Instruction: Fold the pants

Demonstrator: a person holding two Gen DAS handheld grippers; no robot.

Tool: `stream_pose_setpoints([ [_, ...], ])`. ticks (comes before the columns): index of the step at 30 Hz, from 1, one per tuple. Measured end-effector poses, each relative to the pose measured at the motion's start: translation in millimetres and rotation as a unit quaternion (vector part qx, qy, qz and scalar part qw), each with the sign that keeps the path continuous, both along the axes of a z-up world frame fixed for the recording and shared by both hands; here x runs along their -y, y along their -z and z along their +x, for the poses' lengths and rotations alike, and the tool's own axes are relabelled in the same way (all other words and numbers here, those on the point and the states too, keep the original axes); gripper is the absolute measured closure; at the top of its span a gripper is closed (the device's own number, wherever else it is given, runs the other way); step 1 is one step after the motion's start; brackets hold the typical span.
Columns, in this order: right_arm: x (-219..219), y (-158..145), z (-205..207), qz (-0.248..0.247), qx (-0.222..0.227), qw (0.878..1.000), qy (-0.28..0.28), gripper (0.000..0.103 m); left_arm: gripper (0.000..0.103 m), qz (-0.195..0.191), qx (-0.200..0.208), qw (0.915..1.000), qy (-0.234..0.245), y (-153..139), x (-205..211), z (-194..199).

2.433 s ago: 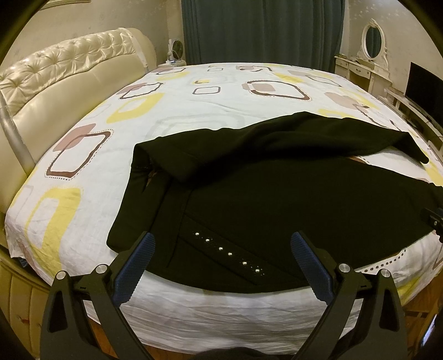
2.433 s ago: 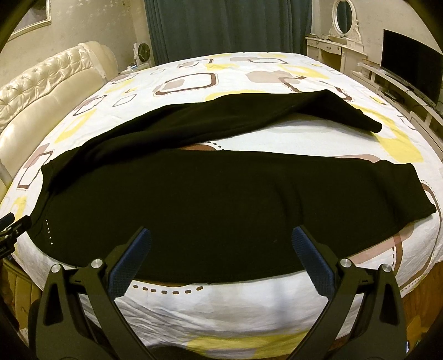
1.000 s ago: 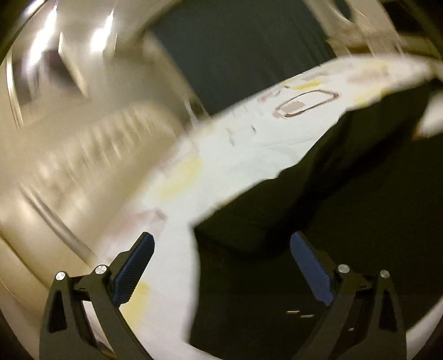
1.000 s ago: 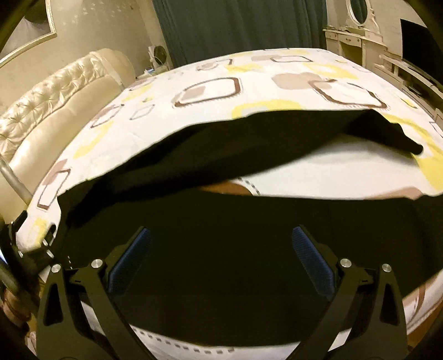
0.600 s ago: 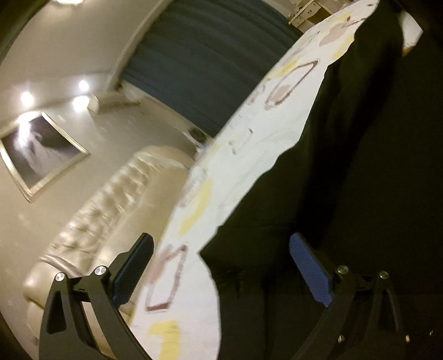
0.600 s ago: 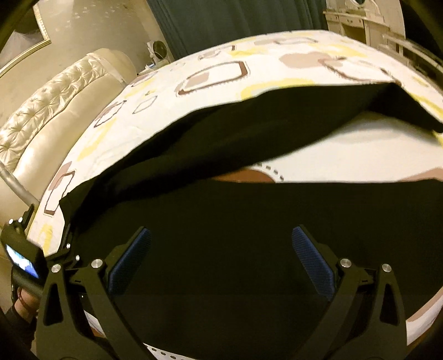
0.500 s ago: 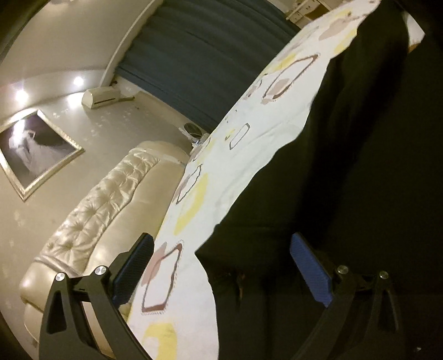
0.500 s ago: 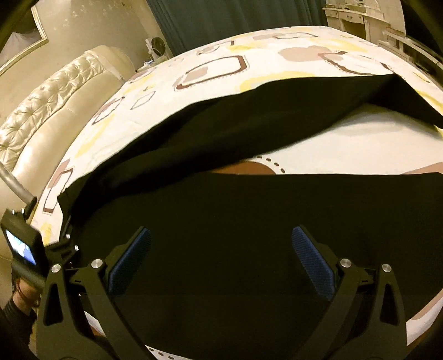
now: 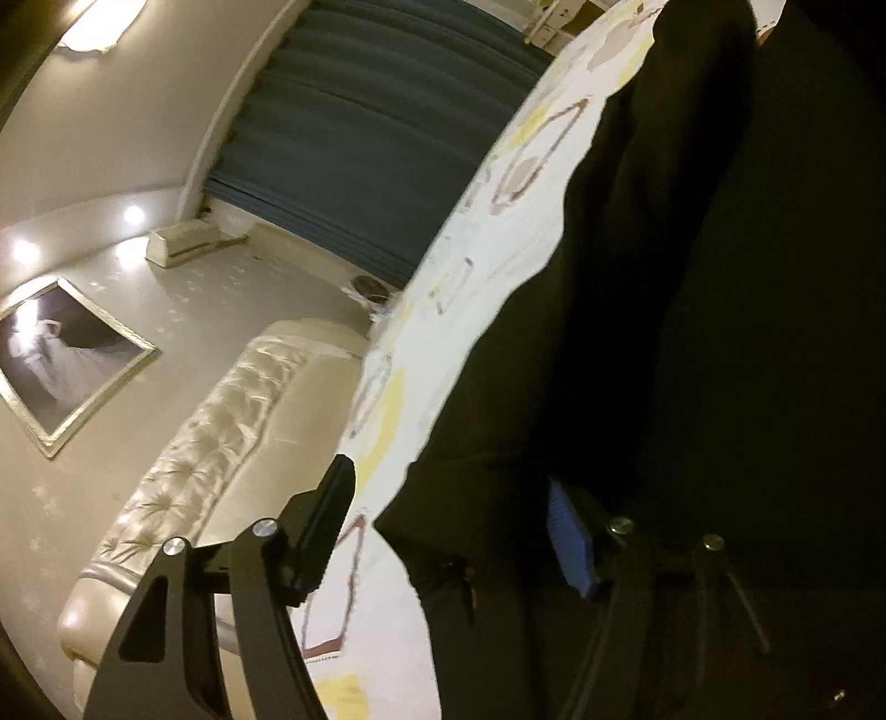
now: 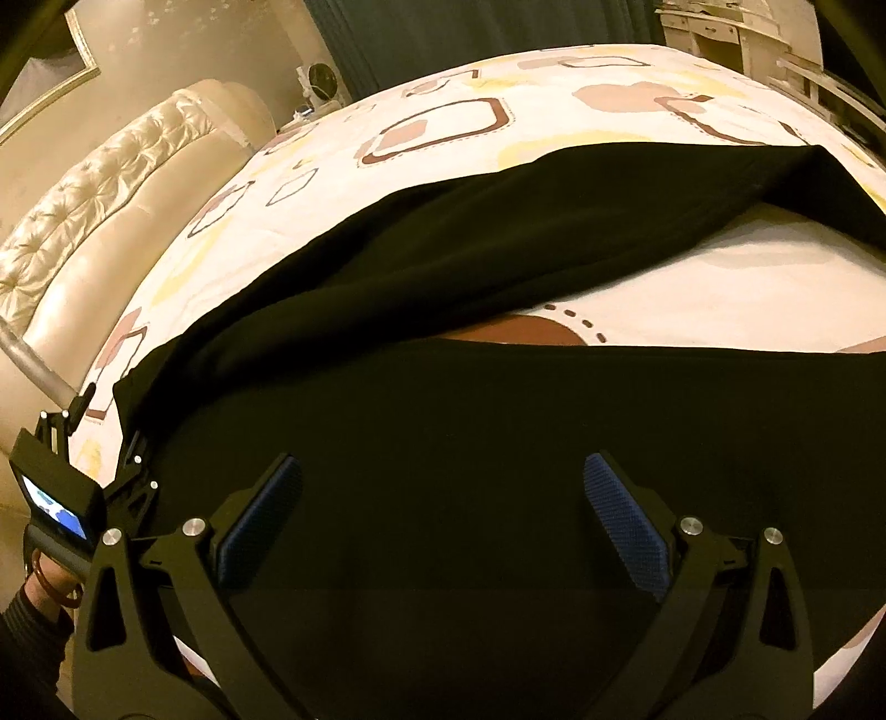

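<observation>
Black pants lie spread across the patterned bed sheet, the far leg draped in a fold above the near one. My right gripper hovers open just above the near leg, nothing between its fingers. In the left wrist view the picture is rolled. My left gripper is at the waist corner of the pants, and its jaws are closing with that corner between them. The blue pad lies against the cloth, while the other finger is still apart from it over the sheet. The left gripper also shows at the pants' left end.
A cream tufted headboard curves round the bed's left side. A dark curtain hangs behind the bed, and a white dresser stands at the back right. The hand holding the left gripper wears a bracelet.
The left view rolled and closed in on the waist corner, and the left jaws have narrowed around it. The right gripper sank closer to the near leg, still open.
</observation>
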State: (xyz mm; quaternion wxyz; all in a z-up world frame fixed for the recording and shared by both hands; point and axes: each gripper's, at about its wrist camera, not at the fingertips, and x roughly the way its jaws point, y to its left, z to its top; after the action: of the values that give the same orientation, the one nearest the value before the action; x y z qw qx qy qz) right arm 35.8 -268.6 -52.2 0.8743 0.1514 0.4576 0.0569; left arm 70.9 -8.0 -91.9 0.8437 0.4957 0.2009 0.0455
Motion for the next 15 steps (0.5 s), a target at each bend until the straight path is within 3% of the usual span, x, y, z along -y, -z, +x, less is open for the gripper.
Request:
stream_pose_setpoints([
  [1,-1,2,1,-0.001,-0.002,1.000,0.000,0.002,0.044,-0.004,-0.014,0.9999,0.004,-2,-2,3],
  [4,-4,2,4,0.000,-0.004,1.000,0.001,0.002,0.087,-0.017,-0.054,0.9984,0.001,-1,-6,13],
  [5,-5,0,5,-0.002,-0.003,1.000,0.000,0.002,0.093,-0.025,-0.058,0.9980,-0.004,-3,-7,15],
  [10,-1,-16,20,0.003,0.014,1.000,-0.013,0.002,0.095,-0.095,-0.076,0.9924,-0.018,-26,-25,30],
  [13,16,-34,49,0.025,0.027,0.999,-0.007,0.002,0.096,-0.177,-0.112,0.9775,-0.024,-49,-40,49],
  [15,28,-47,74,0.008,0.045,0.999,-0.005,0.002,0.096,-0.198,-0.121,0.9723,-0.030,-55,-44,58],
])
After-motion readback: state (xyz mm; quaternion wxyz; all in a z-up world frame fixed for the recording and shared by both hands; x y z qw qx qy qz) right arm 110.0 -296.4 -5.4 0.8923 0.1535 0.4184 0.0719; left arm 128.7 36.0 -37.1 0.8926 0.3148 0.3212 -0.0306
